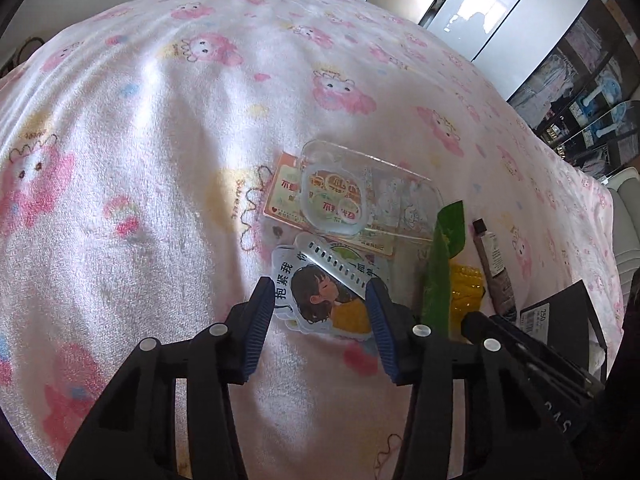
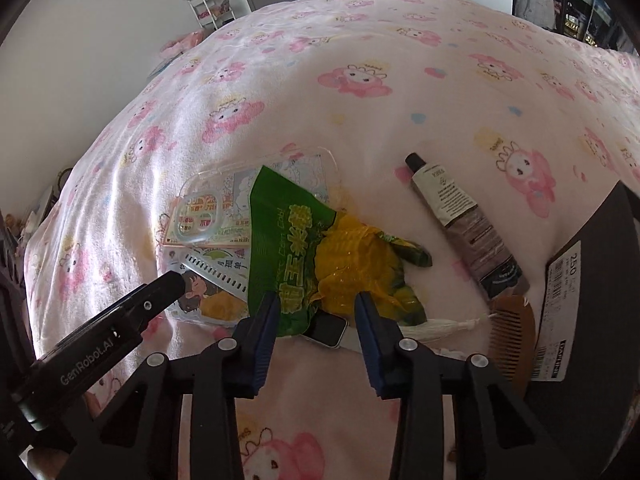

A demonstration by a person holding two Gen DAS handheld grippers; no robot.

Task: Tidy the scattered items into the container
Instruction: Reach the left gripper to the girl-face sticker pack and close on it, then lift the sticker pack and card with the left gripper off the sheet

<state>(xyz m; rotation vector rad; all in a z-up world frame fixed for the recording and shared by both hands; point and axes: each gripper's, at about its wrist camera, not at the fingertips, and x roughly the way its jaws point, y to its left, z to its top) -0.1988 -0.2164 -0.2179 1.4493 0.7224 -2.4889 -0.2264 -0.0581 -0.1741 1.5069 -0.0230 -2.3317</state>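
Observation:
Scattered items lie on a pink blanket. My left gripper (image 1: 320, 300) is open, its jaws either side of a cartoon girl sticker (image 1: 320, 300) with a white watch strap (image 1: 336, 266) across it. Beyond lies a clear phone case (image 1: 360, 196) on orange cards (image 1: 286, 192). My right gripper (image 2: 316, 312) is open around the near end of a green and yellow snack bag (image 2: 320, 252), which partly covers a smartwatch (image 2: 328, 330). A cream tube (image 2: 460, 220) and a wooden comb (image 2: 514, 336) lie to the right. The black box (image 2: 592, 300) stands at the far right.
The left gripper's body (image 2: 100, 332) shows at lower left in the right wrist view. A white tassel (image 2: 440, 326) lies by the comb. The blanket (image 1: 160, 160) spreads wide to the left and far side. Cabinets and shelves stand beyond the bed.

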